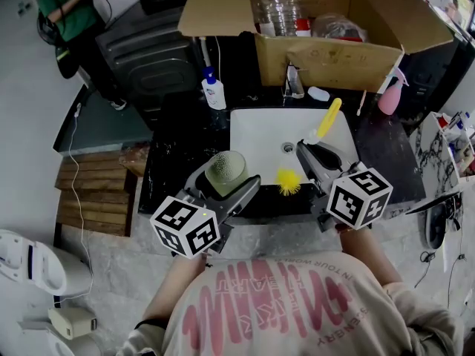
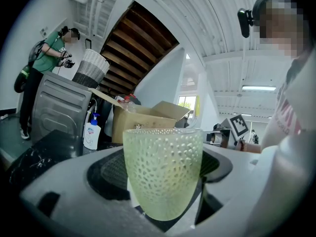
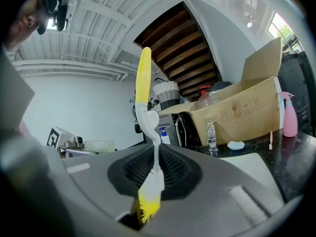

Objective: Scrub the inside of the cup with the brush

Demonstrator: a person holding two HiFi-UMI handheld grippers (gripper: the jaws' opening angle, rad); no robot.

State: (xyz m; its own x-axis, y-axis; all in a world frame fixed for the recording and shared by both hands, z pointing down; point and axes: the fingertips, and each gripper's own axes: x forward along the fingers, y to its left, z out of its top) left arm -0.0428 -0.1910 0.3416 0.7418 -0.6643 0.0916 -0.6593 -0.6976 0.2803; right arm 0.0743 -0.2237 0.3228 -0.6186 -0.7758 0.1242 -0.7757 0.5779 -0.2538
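One cup [image 1: 225, 167], pale green glass with a dimpled wall, sits pinched between the two jaws of the left gripper [image 1: 224, 187]. In the left gripper view the cup [image 2: 163, 177] stands with its open rim at 12 o'clock, and the dark jaw pads press its sides. From the head view it hangs over the 7 o'clock corner of the one white sink [image 1: 256, 136]. One brush [image 1: 325, 121] is clamped in the right gripper [image 1: 315, 156], whose jaws are closed narrowly on its thin white neck. Its yellow bristle head sticks out toward 8 o'clock over the sink's near edge, and its yellow handle points to 1 o'clock. In the right gripper view the brush [image 3: 148, 117] rises from the pads toward 12 o'clock, bristles at the bottom. The two grippers are held side by side in front of the person's chest, forearms bent inward, cup and bristles near each other but apart. At the sink's 12 o'clock stands one faucet [image 1: 293, 80], and behind it is one open cardboard box [image 1: 326, 58] holding clear plastic bottles [image 1: 278, 7], too bunched to count. One white pump bottle [image 1: 213, 91] stands at 10 o'clock, and one pink spray bottle [image 1: 391, 95] at 2 o'clock.
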